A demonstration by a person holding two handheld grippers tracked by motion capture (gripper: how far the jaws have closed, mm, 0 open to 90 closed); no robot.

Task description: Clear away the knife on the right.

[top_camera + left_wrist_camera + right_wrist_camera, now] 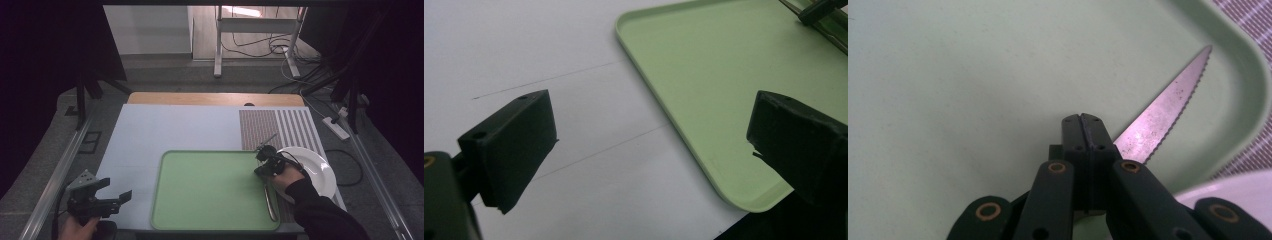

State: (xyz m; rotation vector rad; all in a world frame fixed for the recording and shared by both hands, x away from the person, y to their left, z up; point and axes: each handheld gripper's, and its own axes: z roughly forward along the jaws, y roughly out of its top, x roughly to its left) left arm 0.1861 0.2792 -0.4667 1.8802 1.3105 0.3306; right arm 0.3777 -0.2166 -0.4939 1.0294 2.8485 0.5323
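The right claw [1083, 122], pressed together, is hovering over the green tray [200, 200]. The knife [1168, 107] is lying just beside it, blade pointing away. The left claw [116, 190] is waiting apart, left of the tray.

A grey floor [165, 75] runs behind the table [215, 98], whose far edge shows bare wood. A white wall [147, 30] stands beyond. A metal stand [257, 37] rises there, with cables [280, 47] around its feet. A power strip [336, 128] lies at the right. Both sides are dark.
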